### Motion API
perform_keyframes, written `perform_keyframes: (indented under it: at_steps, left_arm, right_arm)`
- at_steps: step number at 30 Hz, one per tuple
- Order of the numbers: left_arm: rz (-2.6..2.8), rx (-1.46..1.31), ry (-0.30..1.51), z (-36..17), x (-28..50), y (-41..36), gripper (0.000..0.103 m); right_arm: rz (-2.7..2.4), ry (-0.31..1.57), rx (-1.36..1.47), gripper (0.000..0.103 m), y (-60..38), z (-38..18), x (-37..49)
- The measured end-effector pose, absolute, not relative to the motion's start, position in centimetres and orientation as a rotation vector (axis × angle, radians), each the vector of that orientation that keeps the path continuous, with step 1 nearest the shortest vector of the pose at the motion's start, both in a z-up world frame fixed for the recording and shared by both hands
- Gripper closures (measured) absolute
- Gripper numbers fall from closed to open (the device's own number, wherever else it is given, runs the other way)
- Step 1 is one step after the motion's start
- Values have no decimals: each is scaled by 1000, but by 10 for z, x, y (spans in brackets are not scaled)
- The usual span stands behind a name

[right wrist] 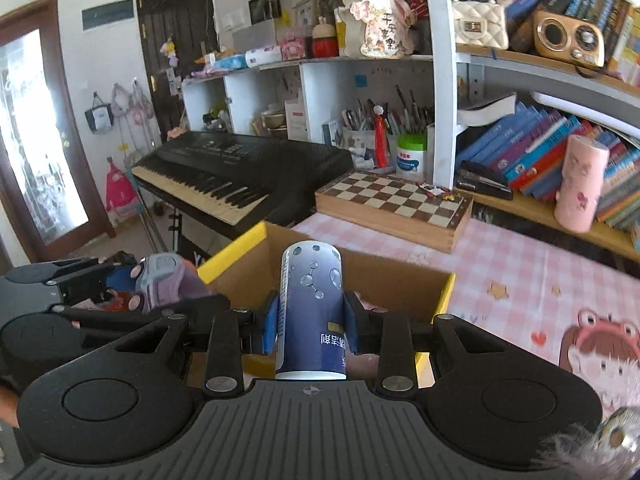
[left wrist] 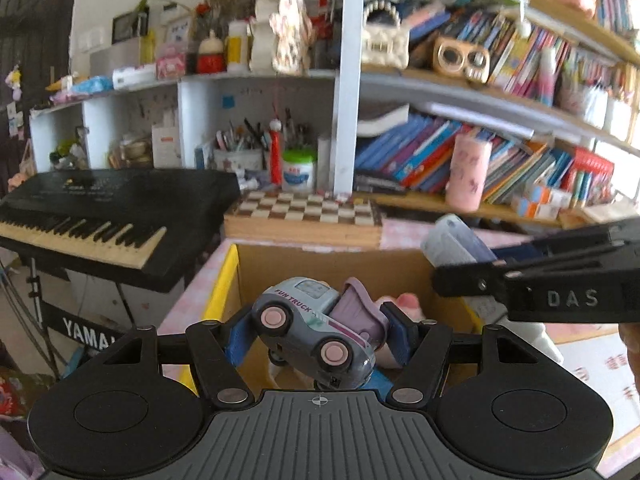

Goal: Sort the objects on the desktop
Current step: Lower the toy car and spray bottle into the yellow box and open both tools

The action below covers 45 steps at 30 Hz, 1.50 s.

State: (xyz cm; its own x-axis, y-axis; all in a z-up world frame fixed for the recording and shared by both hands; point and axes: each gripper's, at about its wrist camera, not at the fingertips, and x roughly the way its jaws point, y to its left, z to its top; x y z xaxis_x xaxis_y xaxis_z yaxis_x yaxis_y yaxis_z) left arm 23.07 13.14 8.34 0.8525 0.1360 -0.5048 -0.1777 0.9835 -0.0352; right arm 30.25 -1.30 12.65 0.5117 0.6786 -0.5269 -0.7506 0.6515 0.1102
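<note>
**Both grippers loaded above the cardboard box**

The left gripper (left wrist: 314, 338) pinches a grey toy truck (left wrist: 310, 326) between its blue pads; the truck sits tilted, its pink wheels facing the camera and its lilac rear end toward 2 o'clock. It hangs above the open cardboard box (left wrist: 344, 266), whose yellow-edged flap runs along the 9 o'clock side. Something pink lies inside the box, too hidden to name.

The right gripper (right wrist: 310, 330) is pressed onto a blue can (right wrist: 311, 312), which stands up between the pads with its white cap end away from the camera and its printed label upside down. In the right wrist view the can is over the near edge of the same box, and the left gripper with the truck shows at 9 o'clock of it, close beside. In the left wrist view the right gripper enters from 3 o'clock, the can partly hidden behind its black finger.

The box rests on a tabletop (right wrist: 520, 264) covered in pink checked cloth. Beyond the box, toward 12 o'clock, lies a wooden chessboard (right wrist: 394, 202), a black keyboard (right wrist: 240, 176) at 10 o'clock, and a pink cup (right wrist: 582, 184) on the bookshelf at 2 o'clock.
</note>
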Motion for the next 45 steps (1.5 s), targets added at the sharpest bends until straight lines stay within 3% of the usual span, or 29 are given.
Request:
perform_keyframes:
  at_steps: [18, 28, 45]
  left_arm:
    - [11, 165, 795, 33, 287, 118, 37]
    - [-72, 235, 828, 32, 285, 116, 37]
    - [-169, 261, 813, 29, 296, 134, 36]
  right_arm:
    - [1022, 747, -444, 73, 35, 53, 362]
    - [1073, 803, -532, 73, 45, 45, 359]
    - [968, 838, -451, 73, 49, 45, 358]
